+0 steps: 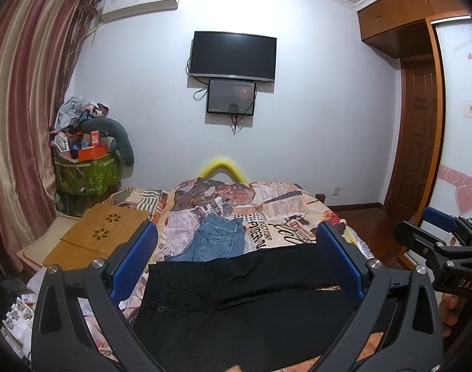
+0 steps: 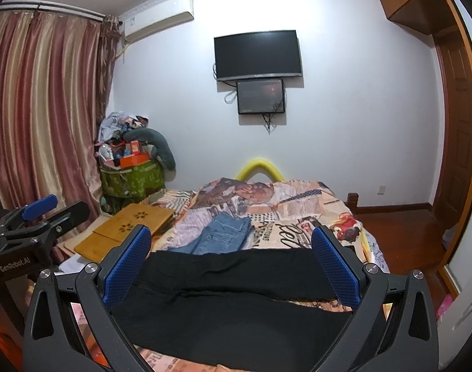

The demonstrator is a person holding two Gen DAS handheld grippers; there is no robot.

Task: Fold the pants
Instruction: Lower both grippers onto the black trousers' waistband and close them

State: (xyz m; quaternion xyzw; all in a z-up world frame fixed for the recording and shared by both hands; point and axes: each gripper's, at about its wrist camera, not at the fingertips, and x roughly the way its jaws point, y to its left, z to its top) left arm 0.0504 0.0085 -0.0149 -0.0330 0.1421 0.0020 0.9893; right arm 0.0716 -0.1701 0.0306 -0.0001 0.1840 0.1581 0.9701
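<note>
Far to my left the striped curtain (image 1: 25, 99) hangs by the wall, with a green basket (image 1: 84, 175) heaped with clutter at its foot. Next comes a wooden board (image 1: 99, 235) lying at the left edge of the bed (image 1: 282, 207).

My left hand-held gripper (image 1: 237, 260) hovers over the near end of the bed, its blue fingers (image 1: 133, 257) spread wide and grasping nothing. Between them I see the black pants (image 1: 236, 297) spread flat on the printed bedspread, the waistband end with a button towards the left, and one layer lying across another. Just beyond the pants lies a pair of blue jeans (image 1: 219, 240), nearer the middle of the bed.

My right hand-held gripper (image 2: 231, 260) is beside the left one, also released, its fingers (image 2: 336, 263) wide apart above the same black pants (image 2: 236, 303), touching nothing. Beyond the bed's right side is the wooden floor (image 2: 400, 226) and a door (image 2: 456, 130).
</note>
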